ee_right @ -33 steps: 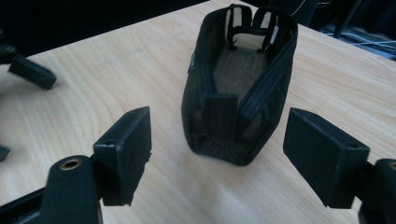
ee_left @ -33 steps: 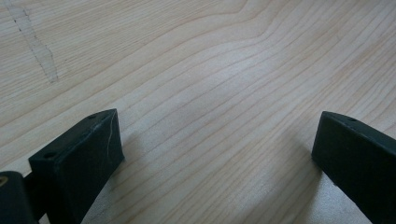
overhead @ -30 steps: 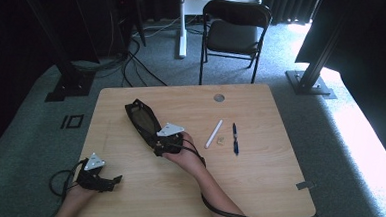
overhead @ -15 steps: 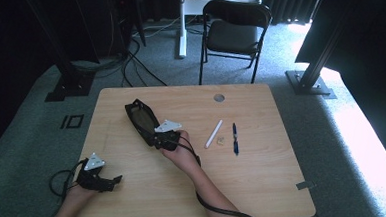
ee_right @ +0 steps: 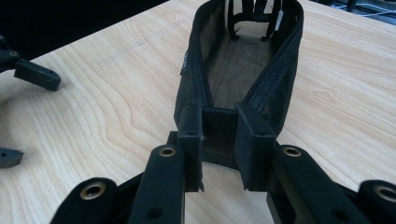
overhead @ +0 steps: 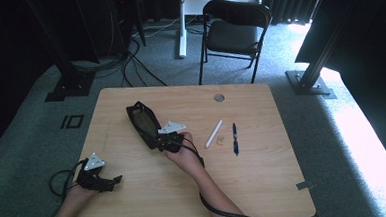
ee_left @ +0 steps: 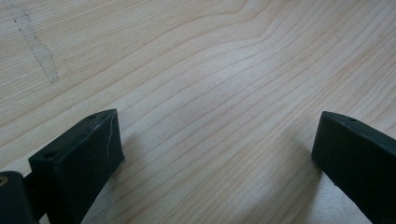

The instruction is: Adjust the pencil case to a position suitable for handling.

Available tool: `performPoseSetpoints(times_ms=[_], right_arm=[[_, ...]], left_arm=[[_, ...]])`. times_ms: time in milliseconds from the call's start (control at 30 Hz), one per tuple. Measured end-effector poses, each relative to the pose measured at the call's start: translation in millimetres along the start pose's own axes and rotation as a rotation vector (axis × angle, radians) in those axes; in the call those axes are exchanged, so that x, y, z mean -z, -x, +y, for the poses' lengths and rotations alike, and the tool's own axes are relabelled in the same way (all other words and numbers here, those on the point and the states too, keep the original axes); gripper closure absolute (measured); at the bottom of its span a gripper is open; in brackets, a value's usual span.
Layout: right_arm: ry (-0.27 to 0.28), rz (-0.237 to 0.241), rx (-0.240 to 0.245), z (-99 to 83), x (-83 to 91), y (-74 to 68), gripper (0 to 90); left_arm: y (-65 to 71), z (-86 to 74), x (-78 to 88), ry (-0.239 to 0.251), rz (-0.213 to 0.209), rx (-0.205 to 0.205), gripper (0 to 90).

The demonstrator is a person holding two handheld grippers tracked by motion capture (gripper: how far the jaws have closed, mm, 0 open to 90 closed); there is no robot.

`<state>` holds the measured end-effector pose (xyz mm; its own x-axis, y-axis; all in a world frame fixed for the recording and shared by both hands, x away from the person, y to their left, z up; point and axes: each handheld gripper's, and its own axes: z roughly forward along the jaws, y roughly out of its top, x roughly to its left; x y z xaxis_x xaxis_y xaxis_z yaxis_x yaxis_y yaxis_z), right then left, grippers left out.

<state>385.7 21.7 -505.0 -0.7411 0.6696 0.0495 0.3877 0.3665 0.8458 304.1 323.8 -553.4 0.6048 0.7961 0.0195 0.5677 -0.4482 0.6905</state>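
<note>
On the table [overhead: 265,185], right tongs [ee_right: 219,154] just closed, clamping pouch [ee_right: 243,70] end

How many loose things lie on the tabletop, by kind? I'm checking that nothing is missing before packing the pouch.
Open black mesh pouch: 1
White pen-like stick: 1
Dark blue pen: 1
Small tan bit, too small to identify: 1
Total: 4
</note>
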Motion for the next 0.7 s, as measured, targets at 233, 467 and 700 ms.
performPoseSetpoints(times_ms=[233, 467, 700], right_arm=[[-0.002, 0.016, -0.009, -7.3, 14.3, 2.2, 73.5], [-0.012, 0.028, 0.005, -16.6, 30.5, 4.0, 73.6], [-0.023, 0.035, 0.007, -29.1, 49.3, 4.7, 73.6]], left_arm=[[-0.1, 0.0, 0.0, 0.0, 0.0, -0.001, 2.1], [-0.1, 0.1, 0.0, -0.001, 0.001, -0.001, 2.1], [0.1, 0.0, 0.0, 0.0, 0.001, 0.001, 2.1]])
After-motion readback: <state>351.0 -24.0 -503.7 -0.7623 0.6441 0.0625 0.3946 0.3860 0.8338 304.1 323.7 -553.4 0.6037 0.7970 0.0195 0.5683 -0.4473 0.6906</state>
